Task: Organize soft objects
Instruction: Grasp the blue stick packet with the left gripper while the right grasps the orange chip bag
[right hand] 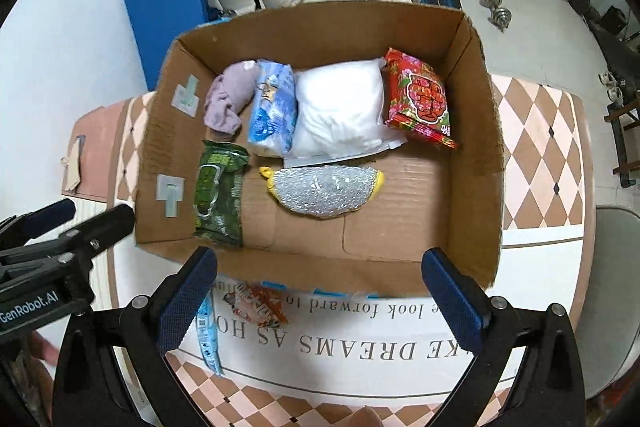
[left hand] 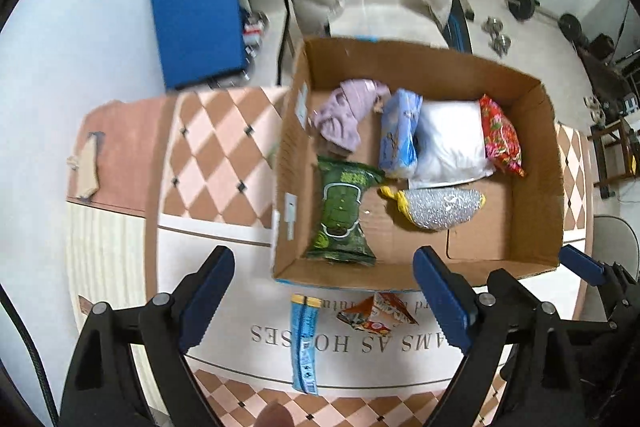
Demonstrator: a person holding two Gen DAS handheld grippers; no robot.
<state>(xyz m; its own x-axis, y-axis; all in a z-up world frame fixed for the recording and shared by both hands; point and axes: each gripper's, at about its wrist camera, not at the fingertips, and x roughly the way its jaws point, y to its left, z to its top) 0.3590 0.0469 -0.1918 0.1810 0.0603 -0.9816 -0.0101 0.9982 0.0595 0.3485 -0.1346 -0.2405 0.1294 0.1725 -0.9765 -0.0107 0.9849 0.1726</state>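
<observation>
We hold both grippers above the worktop (right hand: 540, 131), pointing down at the cardboard box (right hand: 480, 131). The left gripper (left hand: 324, 301) has its fingers wide apart with nothing between them, and so does the right gripper (right hand: 320, 291). Inside the box lie a lilac cloth (right hand: 228, 99), a blue pack (right hand: 274, 107), a white pillow (right hand: 340, 107), a red packet (right hand: 422, 97), a green wipes pack (right hand: 218, 193) and a silver scrubber (right hand: 326, 191). A snack packet (right hand: 260, 303) and a blue strip (right hand: 208, 335) lie outside, just before the box.

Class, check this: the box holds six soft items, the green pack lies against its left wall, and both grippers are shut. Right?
Not quite: both grippers are open, left and right, nothing between their jaws, as each wrist view shows. The box does hold six items, with the green pack at its left wall.
</observation>
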